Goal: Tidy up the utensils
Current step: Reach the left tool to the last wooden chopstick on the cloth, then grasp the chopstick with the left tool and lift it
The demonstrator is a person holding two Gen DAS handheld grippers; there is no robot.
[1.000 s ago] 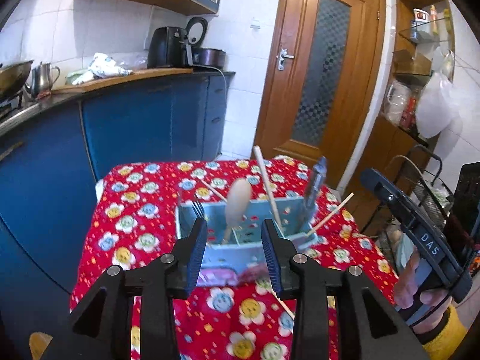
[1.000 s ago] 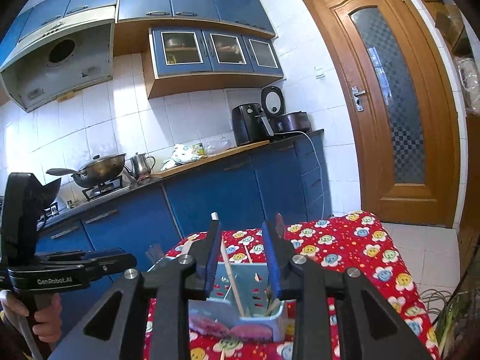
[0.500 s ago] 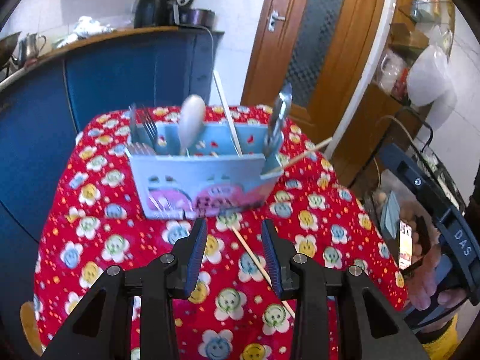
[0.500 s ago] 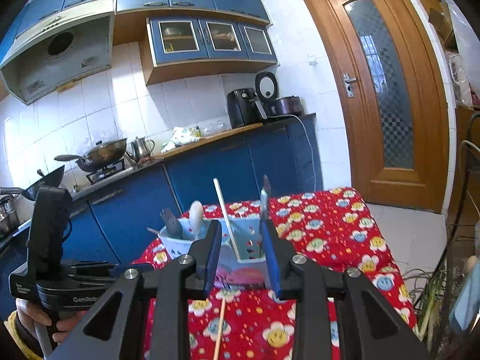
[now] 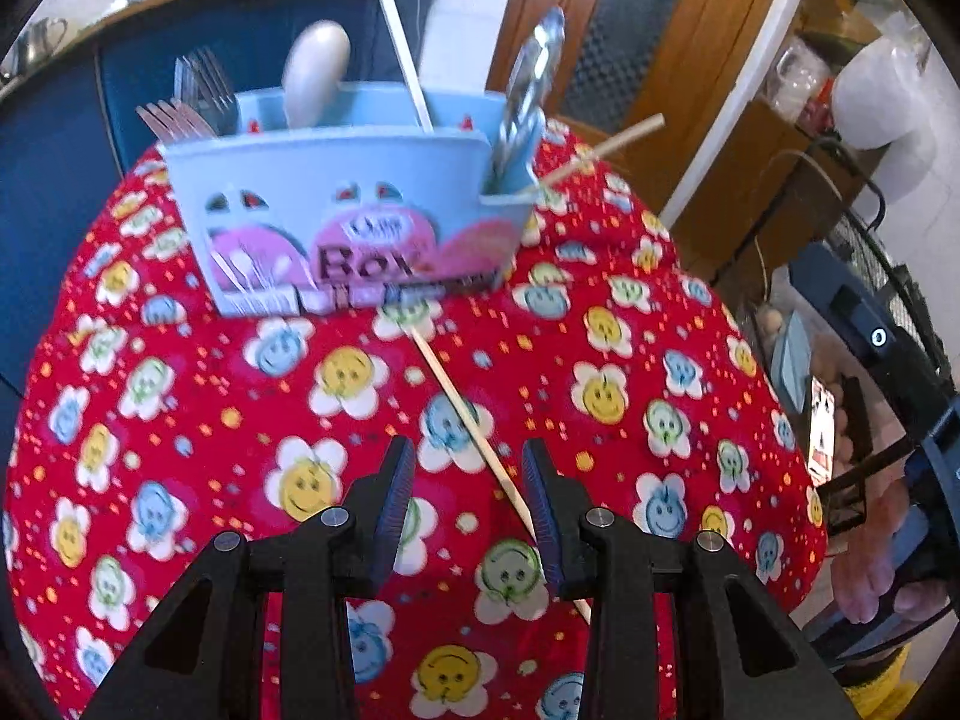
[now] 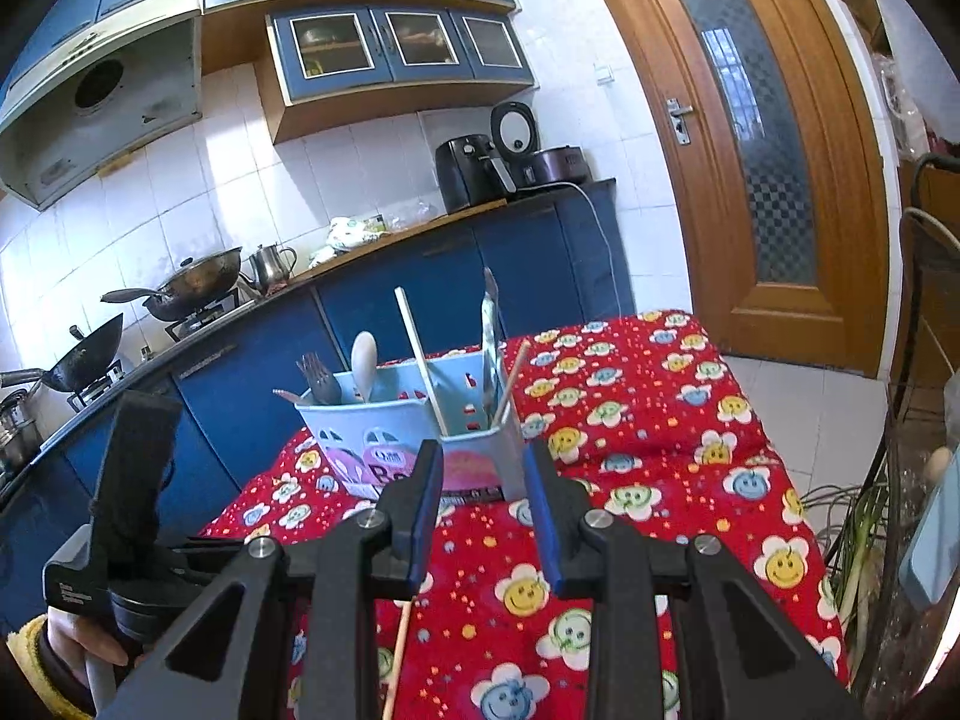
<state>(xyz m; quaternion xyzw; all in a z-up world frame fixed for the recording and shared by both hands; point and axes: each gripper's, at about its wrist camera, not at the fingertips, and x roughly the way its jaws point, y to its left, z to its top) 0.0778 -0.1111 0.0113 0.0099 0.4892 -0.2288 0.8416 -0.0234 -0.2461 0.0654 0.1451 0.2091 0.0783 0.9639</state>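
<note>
A loose chopstick [image 5: 474, 426] lies on the tabletop [image 5: 660, 360] between the left gripper [image 5: 468, 498] jaws—parted, holding nothing. The utensil caddy [image 5: 342, 216] stands beyond them. The right gripper [image 6: 483, 498] jaws gape empty—the caddy just ahead.

Home kitchen: wok [image 6: 192, 285], range hood [image 6: 102, 114].

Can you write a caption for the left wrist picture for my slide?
The open left tool hovers over a wooden chopstick lying on the flowery red tablecloth, in front of the blue utensil box.
</note>
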